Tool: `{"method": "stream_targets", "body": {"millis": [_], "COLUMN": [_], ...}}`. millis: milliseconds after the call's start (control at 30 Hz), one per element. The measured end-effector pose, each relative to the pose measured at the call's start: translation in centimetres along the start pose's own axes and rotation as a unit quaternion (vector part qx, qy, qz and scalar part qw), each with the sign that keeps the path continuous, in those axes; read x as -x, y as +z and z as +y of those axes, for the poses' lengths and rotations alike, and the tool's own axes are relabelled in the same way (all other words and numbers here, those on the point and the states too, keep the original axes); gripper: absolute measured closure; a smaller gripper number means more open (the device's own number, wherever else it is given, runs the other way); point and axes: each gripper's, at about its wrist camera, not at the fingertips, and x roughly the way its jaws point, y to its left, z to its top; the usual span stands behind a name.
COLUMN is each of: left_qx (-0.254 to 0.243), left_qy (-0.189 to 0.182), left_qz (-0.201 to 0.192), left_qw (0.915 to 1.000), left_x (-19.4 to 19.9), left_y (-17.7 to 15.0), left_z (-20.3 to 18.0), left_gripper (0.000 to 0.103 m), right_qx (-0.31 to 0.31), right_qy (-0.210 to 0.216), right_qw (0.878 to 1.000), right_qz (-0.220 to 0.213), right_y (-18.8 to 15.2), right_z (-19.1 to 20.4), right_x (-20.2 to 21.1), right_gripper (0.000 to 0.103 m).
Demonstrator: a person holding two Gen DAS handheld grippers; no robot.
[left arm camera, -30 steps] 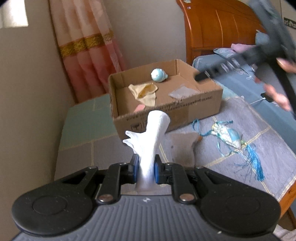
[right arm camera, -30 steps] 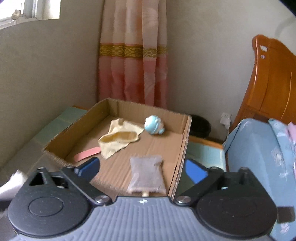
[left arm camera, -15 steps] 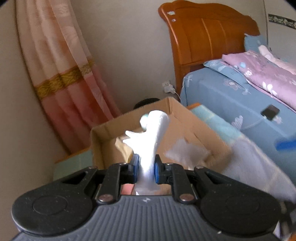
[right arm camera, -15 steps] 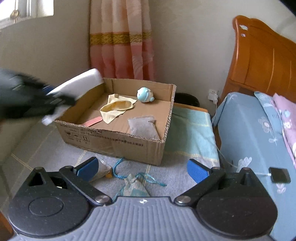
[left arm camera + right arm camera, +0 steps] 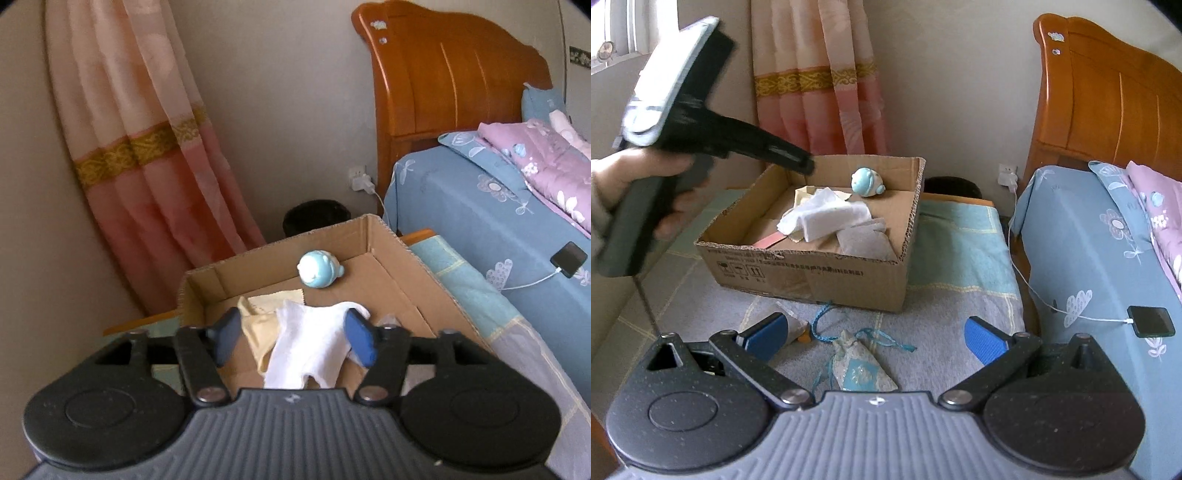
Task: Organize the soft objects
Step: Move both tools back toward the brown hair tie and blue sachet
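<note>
A cardboard box (image 5: 812, 275) stands on the cloth-covered table. A white cloth (image 5: 310, 347) (image 5: 827, 214) lies in it on a yellow cloth (image 5: 258, 328), with a blue round plush (image 5: 319, 271) (image 5: 866, 181), a grey pouch (image 5: 862, 240) and a pink strip (image 5: 768, 240). My left gripper (image 5: 295, 339) is open above the box, the white cloth lying loose between its fingers. My right gripper (image 5: 875, 336) is open and empty above a blue-tasselled sachet (image 5: 860, 369) on the table. A small beige item (image 5: 796, 330) lies by its left finger.
A bed with blue sheet (image 5: 1108, 258) and orange headboard (image 5: 443, 92) is at the right, with a phone (image 5: 1150, 321) on a charging cable. A black bin (image 5: 317, 218) stands behind the box. A pink curtain (image 5: 147, 147) hangs at the back left.
My left gripper has moved over the box, opened and let go of the white cloth, which now lies in the box. My right gripper has drawn back over the sachet.
</note>
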Motion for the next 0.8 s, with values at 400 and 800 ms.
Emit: {"method": "stream_targets", "body": {"millis": [400,800], "left_qx": [-0.034,0.008], "left_qy": [0.003,-0.009], "left_qz": [0.002,0.005], "left_qw": [0.9994,0.9999], "left_x": [8.3,13.3], "left_y": [-4.7,-11.8], "left_z": [-0.1,-1.2], "left_gripper": [0.013,0.006], "right_qx": [-0.004,0.011], "right_qy": [-0.002,-0.025], "right_qw": [1.000,0.999], "right_qz": [0.004,0.019], "right_y": [-1.3,-5.0], "right_z": [0.8,0.8], "right_x": [1.0,0.6], "right_gripper": [0.000,0.000]}}
